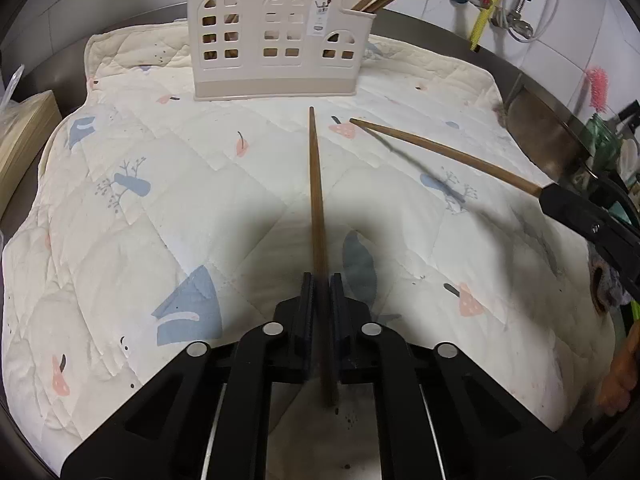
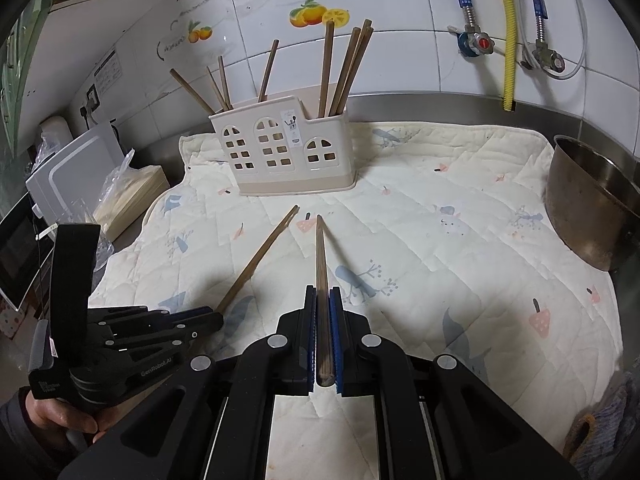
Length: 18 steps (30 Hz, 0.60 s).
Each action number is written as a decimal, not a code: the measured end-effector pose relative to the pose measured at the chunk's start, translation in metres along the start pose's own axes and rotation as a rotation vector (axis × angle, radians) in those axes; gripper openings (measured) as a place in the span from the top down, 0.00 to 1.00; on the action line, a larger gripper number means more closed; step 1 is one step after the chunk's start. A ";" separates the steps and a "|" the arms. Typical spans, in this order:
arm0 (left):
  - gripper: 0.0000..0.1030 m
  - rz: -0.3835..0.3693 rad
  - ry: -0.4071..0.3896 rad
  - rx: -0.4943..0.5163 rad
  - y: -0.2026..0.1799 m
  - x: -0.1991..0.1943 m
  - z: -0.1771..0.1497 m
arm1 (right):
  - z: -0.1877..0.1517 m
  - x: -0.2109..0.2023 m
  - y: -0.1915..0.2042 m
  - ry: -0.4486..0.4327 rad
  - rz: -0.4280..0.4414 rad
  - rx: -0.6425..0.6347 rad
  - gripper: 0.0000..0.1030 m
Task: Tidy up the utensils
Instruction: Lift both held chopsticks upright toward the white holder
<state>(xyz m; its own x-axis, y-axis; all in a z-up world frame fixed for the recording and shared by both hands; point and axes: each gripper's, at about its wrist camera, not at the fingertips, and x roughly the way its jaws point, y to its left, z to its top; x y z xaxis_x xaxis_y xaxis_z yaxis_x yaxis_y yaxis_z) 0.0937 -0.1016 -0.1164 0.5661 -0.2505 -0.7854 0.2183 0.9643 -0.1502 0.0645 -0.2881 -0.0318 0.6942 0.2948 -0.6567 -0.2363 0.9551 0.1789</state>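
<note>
Handling slim brown wooden chopsticks: judged light, rigid and smooth, prone to pivoting or sliding in a pinch, so a hold near the thick end with the shaft lying along the pads looks soundest. Left hand-held gripper (image 1: 319, 286) is pressed together on one long brown wooden chopstick (image 1: 316, 200), taken near its thick end, tip pointing forward toward the beige plastic house-shaped utensil holder (image 1: 276, 40) and raised above the cream quilted patterned mat (image 1: 160, 200). Right hand-held gripper (image 2: 323, 300) is likewise closed on a second brown wooden chopstick (image 2: 321, 256), gripped between blue-lined pads, butt end protruding behind the pads. Both tips are near each other, short of the holder, which stands at the mat's far edge on the steel worktop (image 2: 440, 108) and already carries several chopsticks upright. Neither held chopstick touches the holder.
</note>
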 end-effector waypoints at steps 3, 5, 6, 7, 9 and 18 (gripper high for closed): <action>0.94 -0.024 -0.019 -0.003 0.004 -0.011 0.004 | 0.003 -0.004 0.001 -0.012 -0.007 -0.008 0.94; 0.94 -0.039 -0.040 -0.009 0.008 -0.021 0.009 | 0.006 -0.007 0.002 -0.023 -0.013 -0.014 0.94; 0.94 -0.049 -0.053 -0.013 0.011 -0.027 0.012 | 0.009 -0.009 0.002 -0.030 -0.013 -0.016 0.94; 0.94 -0.056 -0.066 -0.013 0.011 -0.033 0.015 | 0.013 -0.011 0.003 -0.037 -0.011 -0.019 0.94; 0.94 -0.060 -0.104 0.010 0.012 -0.047 0.023 | 0.020 -0.015 0.004 -0.050 -0.011 -0.027 0.94; 0.94 -0.075 -0.201 0.076 0.018 -0.080 0.054 | 0.062 -0.024 0.019 -0.095 0.015 -0.094 0.94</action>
<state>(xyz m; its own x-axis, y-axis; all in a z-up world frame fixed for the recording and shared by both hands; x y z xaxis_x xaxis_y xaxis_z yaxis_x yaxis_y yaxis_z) 0.0957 -0.0685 -0.0236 0.6915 -0.3407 -0.6370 0.3207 0.9349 -0.1518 0.0858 -0.2751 0.0327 0.7502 0.3153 -0.5812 -0.3070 0.9446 0.1162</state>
